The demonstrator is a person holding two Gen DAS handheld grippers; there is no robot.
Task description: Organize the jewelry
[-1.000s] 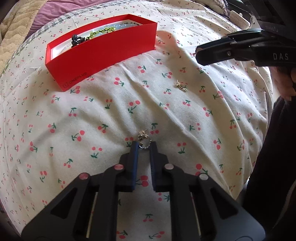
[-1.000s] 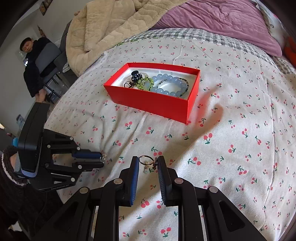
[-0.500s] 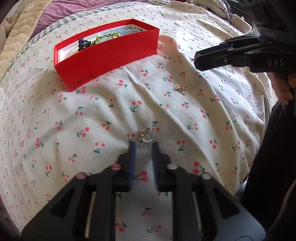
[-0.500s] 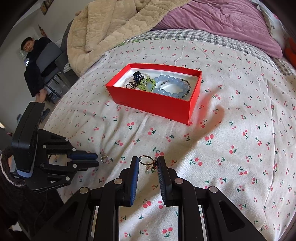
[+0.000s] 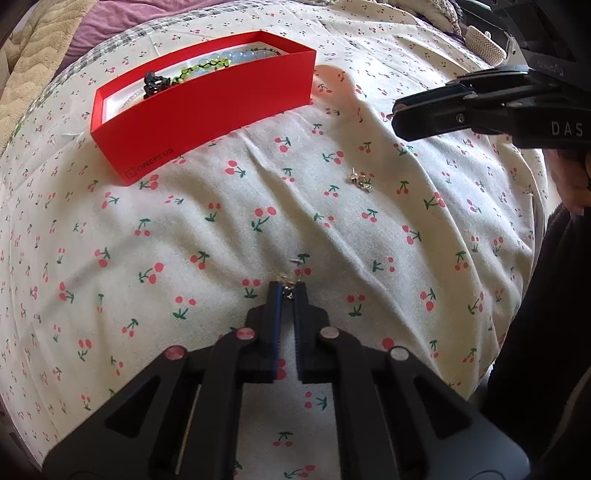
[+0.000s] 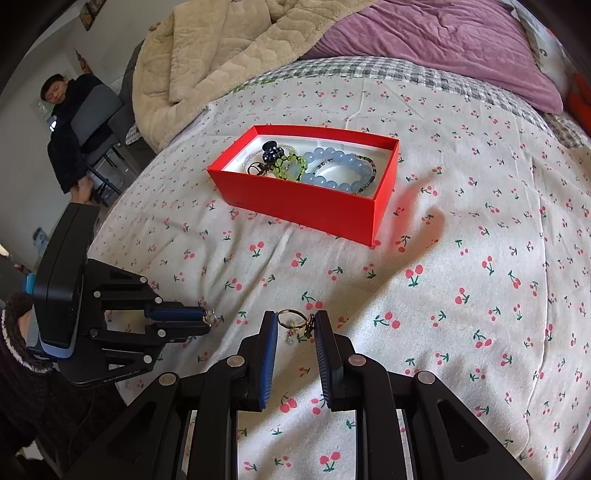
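A red box sits on the cherry-print bedspread and holds a blue bead bracelet, a green bracelet and a black clip. My left gripper is shut on a small silver ring at its tips, low over the sheet. My right gripper is open, with a keyring-like earring on the sheet between its fingertips. Another small earring lies on the sheet ahead of the left gripper.
A beige blanket and a purple duvet lie beyond the box. A person sits on a chair at the far left, off the bed. The bed edge drops away at the right of the left wrist view.
My left gripper moved forward onto the silver ring and closed on it. The right gripper stayed open over the keyring-like earring.
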